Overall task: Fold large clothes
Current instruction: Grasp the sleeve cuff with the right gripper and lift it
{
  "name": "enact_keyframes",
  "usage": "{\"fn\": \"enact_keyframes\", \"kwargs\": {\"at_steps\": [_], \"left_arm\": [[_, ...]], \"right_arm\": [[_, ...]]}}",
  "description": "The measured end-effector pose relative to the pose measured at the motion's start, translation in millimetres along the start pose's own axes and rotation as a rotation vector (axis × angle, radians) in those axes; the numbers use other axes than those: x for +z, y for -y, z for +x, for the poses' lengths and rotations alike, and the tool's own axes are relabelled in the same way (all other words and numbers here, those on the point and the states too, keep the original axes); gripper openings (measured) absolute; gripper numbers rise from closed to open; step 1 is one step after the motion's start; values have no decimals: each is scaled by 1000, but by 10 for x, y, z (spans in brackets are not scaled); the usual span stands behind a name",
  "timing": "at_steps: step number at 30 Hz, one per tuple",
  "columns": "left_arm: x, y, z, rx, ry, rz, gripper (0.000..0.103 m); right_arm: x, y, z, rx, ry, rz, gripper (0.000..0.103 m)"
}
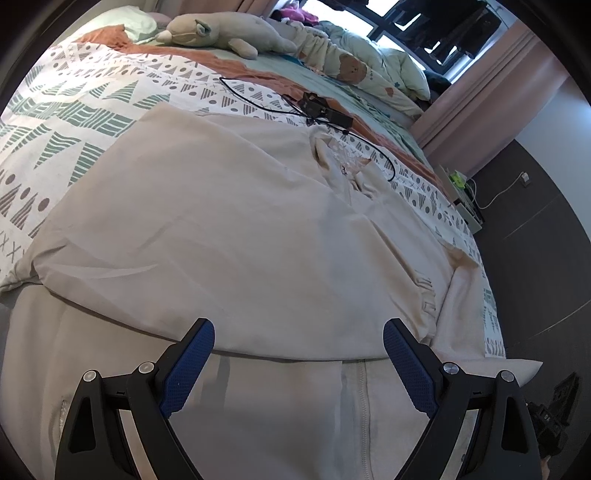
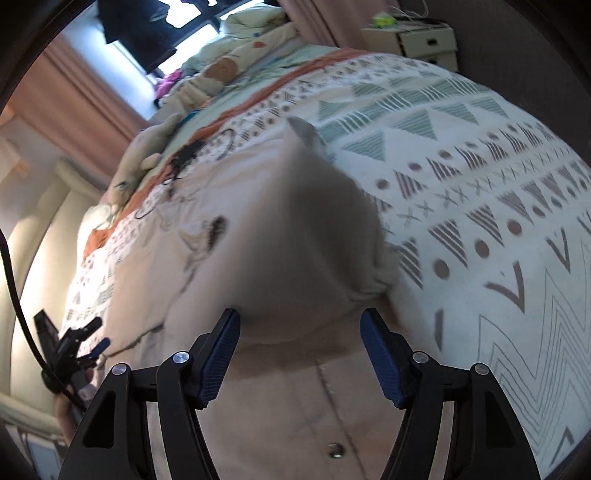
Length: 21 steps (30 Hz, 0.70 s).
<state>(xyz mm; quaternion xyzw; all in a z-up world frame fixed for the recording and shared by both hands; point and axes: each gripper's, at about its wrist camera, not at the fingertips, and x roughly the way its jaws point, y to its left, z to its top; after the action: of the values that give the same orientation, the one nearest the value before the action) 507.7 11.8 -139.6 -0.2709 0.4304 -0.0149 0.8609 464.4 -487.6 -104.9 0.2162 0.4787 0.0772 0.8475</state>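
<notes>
So the beige garment is spread on the bed, long axis running away from both grippers toward the plush toy. Left gripper and right gripper both hover wide open over its near edge, holding nothing. A black cable sits just past the collar, maybe snaggable.

A plain beige garment is lying on a white bedspread that is showing teal and grey-brown striped triangles, dots and crosses, with a rust-orange band edging it; blue textured pads are lining the black fingers, and a black cable is crossing the pattern
</notes>
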Motion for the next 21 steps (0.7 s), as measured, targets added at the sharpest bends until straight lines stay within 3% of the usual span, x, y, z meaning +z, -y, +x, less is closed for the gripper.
{"fn": "enact_keyframes", "kwargs": {"at_steps": [9, 15, 21], "left_arm": [[-1, -32, 19, 8, -7, -10, 93], [0, -47, 31, 10, -10, -17, 93], [6, -63, 46, 4, -14, -25, 93]], "right_arm": [[221, -80, 399, -22, -2, 2, 68], [421, -85, 733, -39, -51, 47, 68], [402, -22, 913, -41, -86, 99, 68]]}}
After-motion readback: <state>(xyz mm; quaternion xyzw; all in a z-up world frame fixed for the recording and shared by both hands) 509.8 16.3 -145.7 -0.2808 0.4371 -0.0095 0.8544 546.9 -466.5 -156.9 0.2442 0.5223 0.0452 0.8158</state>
